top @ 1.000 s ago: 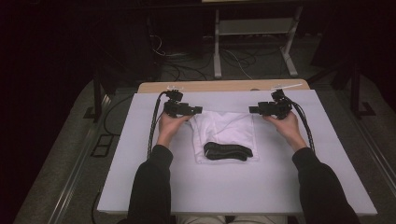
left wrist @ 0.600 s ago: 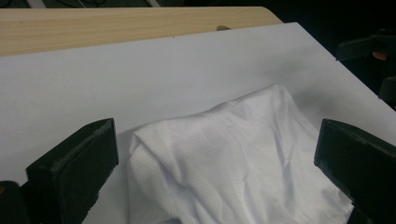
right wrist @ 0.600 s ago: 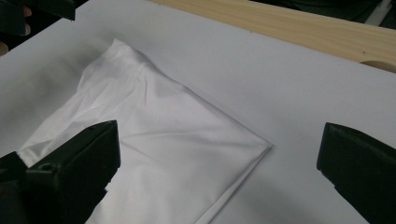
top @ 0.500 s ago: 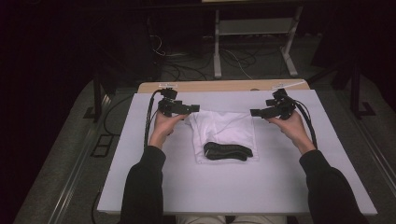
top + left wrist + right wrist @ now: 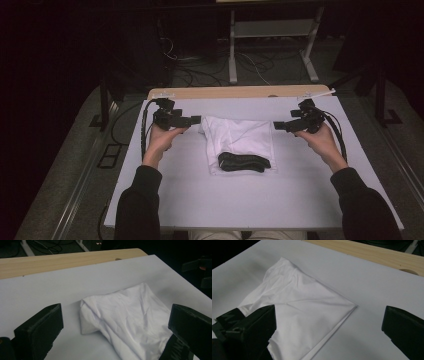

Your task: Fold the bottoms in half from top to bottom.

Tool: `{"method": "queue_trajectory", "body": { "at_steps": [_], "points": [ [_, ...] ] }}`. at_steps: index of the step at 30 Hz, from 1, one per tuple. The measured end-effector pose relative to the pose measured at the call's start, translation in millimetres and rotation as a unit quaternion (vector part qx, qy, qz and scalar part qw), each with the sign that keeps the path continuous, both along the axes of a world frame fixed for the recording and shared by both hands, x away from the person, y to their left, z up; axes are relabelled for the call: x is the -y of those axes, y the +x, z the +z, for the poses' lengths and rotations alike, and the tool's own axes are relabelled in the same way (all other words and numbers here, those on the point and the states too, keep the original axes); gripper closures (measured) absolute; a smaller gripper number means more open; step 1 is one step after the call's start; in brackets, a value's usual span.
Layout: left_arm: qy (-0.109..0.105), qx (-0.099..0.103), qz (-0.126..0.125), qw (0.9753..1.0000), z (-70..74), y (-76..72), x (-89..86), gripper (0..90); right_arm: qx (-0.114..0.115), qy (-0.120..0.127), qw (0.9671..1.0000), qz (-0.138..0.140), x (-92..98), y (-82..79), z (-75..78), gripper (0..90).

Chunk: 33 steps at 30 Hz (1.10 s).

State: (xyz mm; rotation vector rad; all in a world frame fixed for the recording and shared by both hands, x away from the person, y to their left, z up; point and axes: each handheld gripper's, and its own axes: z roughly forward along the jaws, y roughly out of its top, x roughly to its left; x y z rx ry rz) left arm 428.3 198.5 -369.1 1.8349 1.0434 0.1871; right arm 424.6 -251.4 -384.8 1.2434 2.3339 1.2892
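We find the folded white cloth garment (image 5: 240,142) lying near the middle of the pale lavender-white table sheet (image 5: 200,200), a little toward the far edge, with its black waistband strip (image 5: 244,162) lying across the garment's near end, at six o'clock on the cloth. The far left corner of the garment is bunched and rumpled, as we see in the left gripper view (image 5: 130,317), while its far right corner lies flat and comes to a clean folded point in the right gripper view (image 5: 299,312). Out from the cloth at about nine to ten o'clock we see the left gripper (image 5: 196,120), held in the person's left hand (image 5: 162,140); its jaws stand spread wide with nothing between them, its tip just beside the rumpled corner but apart from it. At about two to three o'clock from the garment the right gripper (image 5: 278,126) is held in the right hand (image 5: 322,142), jaws likewise spread and empty, just off the flat corner. Both grippers point inward toward each other across the cloth, with black cables looping back from them. Beyond the sheet at twelve o'clock runs the bare light wooden table edge (image 5: 235,92), and past it a white metal stand (image 5: 270,35) on the dark floor.
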Motion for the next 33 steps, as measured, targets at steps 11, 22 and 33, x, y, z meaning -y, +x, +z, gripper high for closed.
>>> {"method": "queue_trajectory", "body": {
  "at_steps": [11,22,33],
  "points": [
    [0.004,0.019,-0.016,0.9997,0.7,-21.6,-5.1,0.0,0.003,-0.004,0.9999,0.009,1.6,-18.7,-3.7,0.0],
    [0.016,0.041,-0.038,0.9983,6.8,-46.6,-1.6,0.0,0.012,-0.013,0.9997,0.018,4.1,-39.0,-3.1,0.0],
    [0.013,0.059,-0.031,0.9977,1.9,-66.5,-5.2,0.0,0.017,-0.002,0.9999,0.002,13.0,-62.9,-5.3,0.0]
  ]
}}
